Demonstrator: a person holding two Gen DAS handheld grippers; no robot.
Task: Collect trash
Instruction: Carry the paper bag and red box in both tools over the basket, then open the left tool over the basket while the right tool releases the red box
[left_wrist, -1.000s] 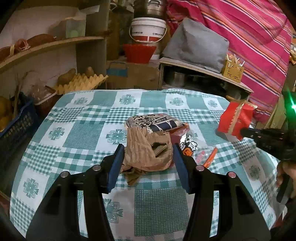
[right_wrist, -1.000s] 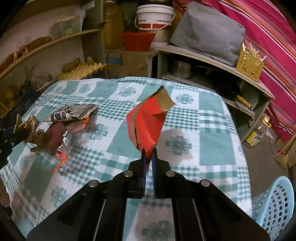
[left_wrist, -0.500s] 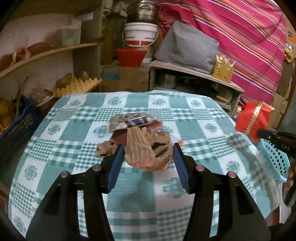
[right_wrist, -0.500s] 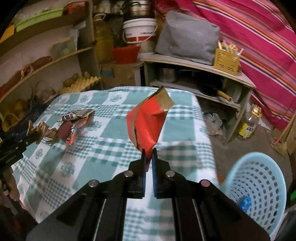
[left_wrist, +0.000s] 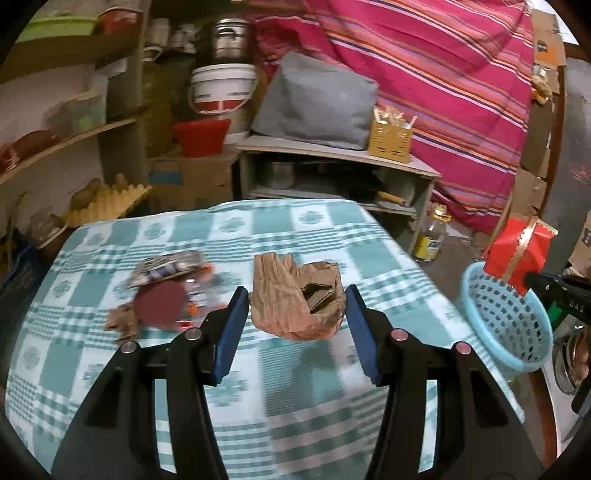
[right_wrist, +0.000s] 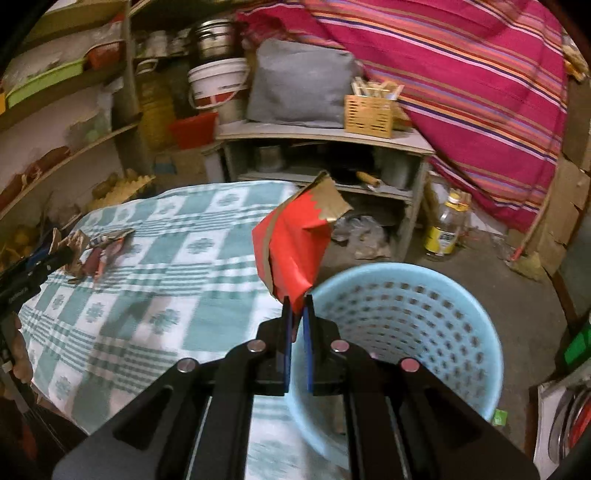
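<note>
My left gripper (left_wrist: 293, 301) is shut on a crumpled brown paper bag (left_wrist: 295, 295), lifted above the green checked tablecloth (left_wrist: 317, 398). More trash stays on the cloth to the left: a printed wrapper (left_wrist: 166, 266), a dark red disc (left_wrist: 160, 302) and small scraps. My right gripper (right_wrist: 297, 308) is shut on a red paper wrapper with a gold edge (right_wrist: 295, 251) and holds it at the near rim of the light blue perforated basket (right_wrist: 406, 325), off the table's right edge. The basket (left_wrist: 506, 317) and red wrapper (left_wrist: 517, 251) also show in the left wrist view.
A low shelf unit (left_wrist: 332, 173) with a grey cushion and a yellow holder stands behind the table. A plastic bottle (right_wrist: 445, 225) sits on the floor. Shelves with a bucket, egg tray and pots line the left. A striped pink cloth hangs at the right.
Both grippers have swung right with their loads. The brown bag has left the pile. The red wrapper has gone from over the table to the basket's rim.
</note>
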